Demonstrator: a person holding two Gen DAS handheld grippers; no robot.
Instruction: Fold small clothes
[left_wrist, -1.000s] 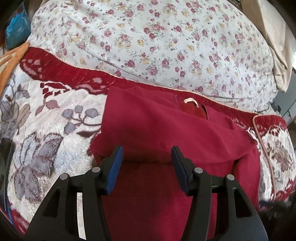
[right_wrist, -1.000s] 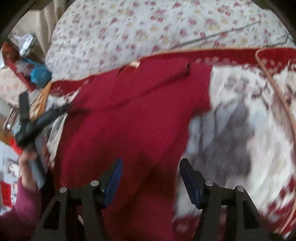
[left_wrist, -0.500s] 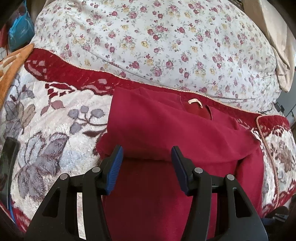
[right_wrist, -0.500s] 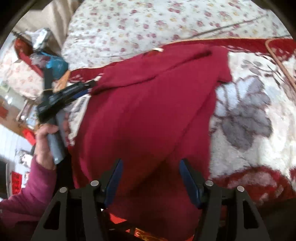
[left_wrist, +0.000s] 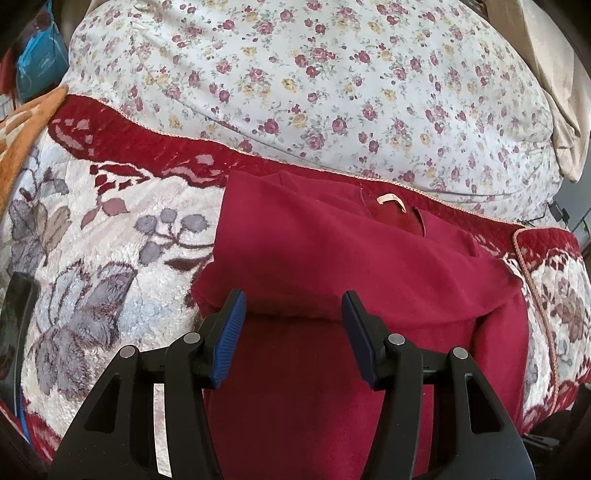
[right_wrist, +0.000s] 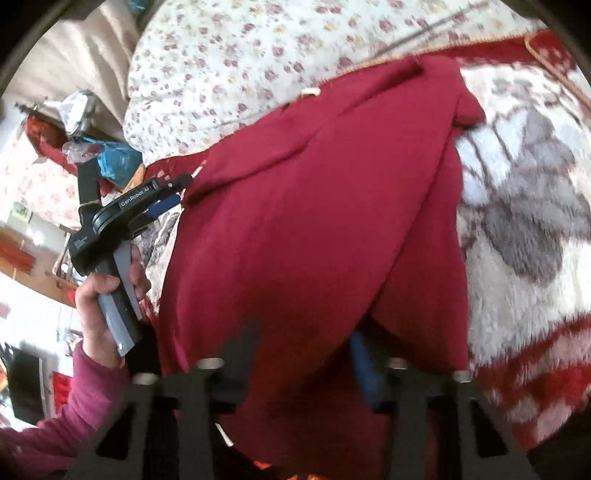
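Note:
A dark red garment (left_wrist: 332, 258) lies on a plush flower-patterned blanket (left_wrist: 92, 240), its neck label (left_wrist: 389, 199) at the far side and one part folded over across it. My left gripper (left_wrist: 293, 314) hovers open at the folded edge, its blue pads apart and the cloth below them. In the right wrist view the red garment (right_wrist: 314, 203) drapes over my right gripper (right_wrist: 306, 354). Its jaws are closing with the near hem between them. One blue pad (right_wrist: 364, 369) shows; the other finger is hidden under cloth. The left gripper (right_wrist: 177, 192) shows there, held by a hand (right_wrist: 96, 302).
A floral quilt (left_wrist: 314, 74) bulges behind the blanket. A blue bag (left_wrist: 40, 62) and clutter sit at the far left, and a dark flat object (left_wrist: 16, 314) lies at the blanket's left edge. The blanket's red border (right_wrist: 517, 369) runs along the near edge.
My right gripper has dropped toward the near hem, its jaws have narrowed, and the red cloth now covers its fingers. The left gripper has stayed put.

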